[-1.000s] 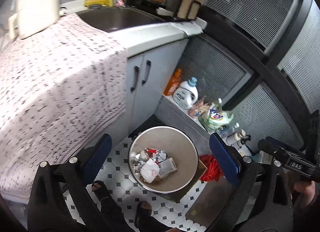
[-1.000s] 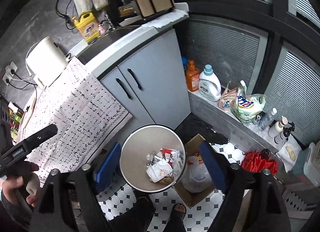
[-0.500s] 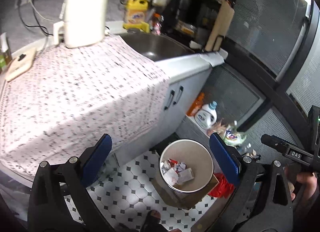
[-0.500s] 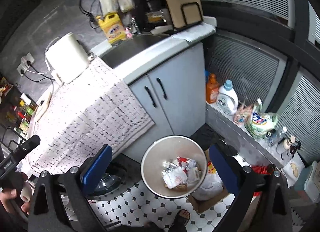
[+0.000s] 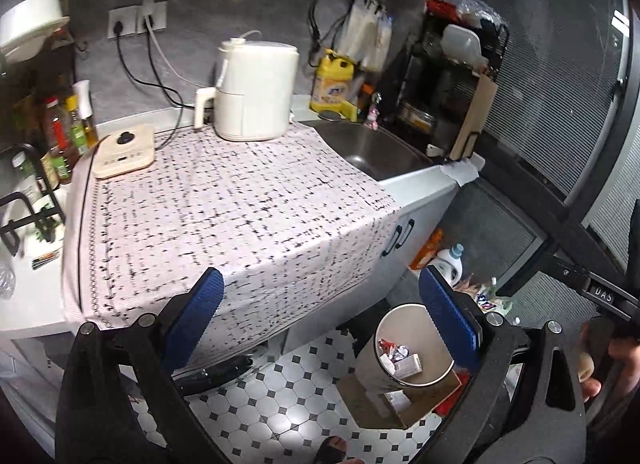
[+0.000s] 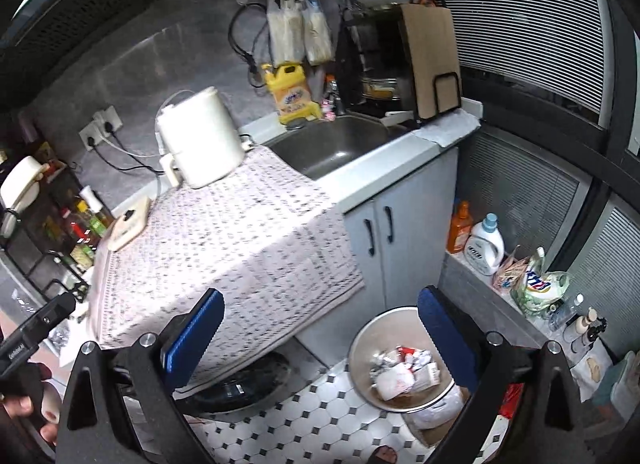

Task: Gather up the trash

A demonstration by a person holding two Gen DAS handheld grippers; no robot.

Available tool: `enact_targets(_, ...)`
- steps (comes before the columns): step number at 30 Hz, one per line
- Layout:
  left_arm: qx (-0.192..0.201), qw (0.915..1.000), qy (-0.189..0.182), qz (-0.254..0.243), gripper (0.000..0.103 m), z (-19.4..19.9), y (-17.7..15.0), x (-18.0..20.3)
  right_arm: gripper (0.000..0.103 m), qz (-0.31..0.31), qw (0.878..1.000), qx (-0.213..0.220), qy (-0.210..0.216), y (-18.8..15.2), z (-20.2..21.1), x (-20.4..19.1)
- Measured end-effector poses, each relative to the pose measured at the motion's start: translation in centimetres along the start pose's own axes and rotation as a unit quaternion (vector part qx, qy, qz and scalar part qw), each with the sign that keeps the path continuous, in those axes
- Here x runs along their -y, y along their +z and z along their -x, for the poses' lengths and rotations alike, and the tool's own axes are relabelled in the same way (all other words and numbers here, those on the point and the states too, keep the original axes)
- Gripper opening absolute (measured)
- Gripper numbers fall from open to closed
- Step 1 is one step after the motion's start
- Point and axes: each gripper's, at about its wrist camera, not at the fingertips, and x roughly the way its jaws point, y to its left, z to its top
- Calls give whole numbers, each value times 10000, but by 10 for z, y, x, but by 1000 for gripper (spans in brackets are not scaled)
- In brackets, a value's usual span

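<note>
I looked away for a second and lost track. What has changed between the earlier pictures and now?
Both views have swung up from the trash bin to the cloth-covered counter. The bin now sits low in both views. The right gripper has just opened its jaws wider; nothing is between them. The left gripper stays open and empty. The wrappers in the bin lie as before.

The desk (image 5: pixel 420 187) is carrying a cloth (image 5: pixel 224 215), which is hanging over its front edge. On the cloth, at the back, an appliance (image 5: pixel 256 91) is standing, with a flat device (image 5: pixel 124 149) lying to its left. The sink (image 5: pixel 372 149) is sitting in the desk to the cloth's right. Below the desk, on the floor (image 5: pixel 264 400), the bin (image 5: pixel 412 348) is standing with trash (image 5: pixel 400 356) lying in it.
</note>
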Motion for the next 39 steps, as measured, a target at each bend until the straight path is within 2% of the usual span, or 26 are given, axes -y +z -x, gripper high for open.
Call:
enact_targets(9, 275, 9995, 14, 140, 97, 53, -16, -36, 95, 427, 9988, 123, 227, -21, 40, -66)
enact_targets(19, 662, 9974, 168, 215, 97, 94, -31, -61, 95, 813, 9958, 230, 348, -44, 58, -116)
enact_targets(27, 850, 9962, 74, 155, 97, 113, -36, -69, 95, 809, 9952, 276, 475, -52, 67, -128)
enact_targets(39, 884, 9960, 23, 92, 97, 117, -36, -63, 95, 801, 9951, 329, 476, -57, 75, -126)
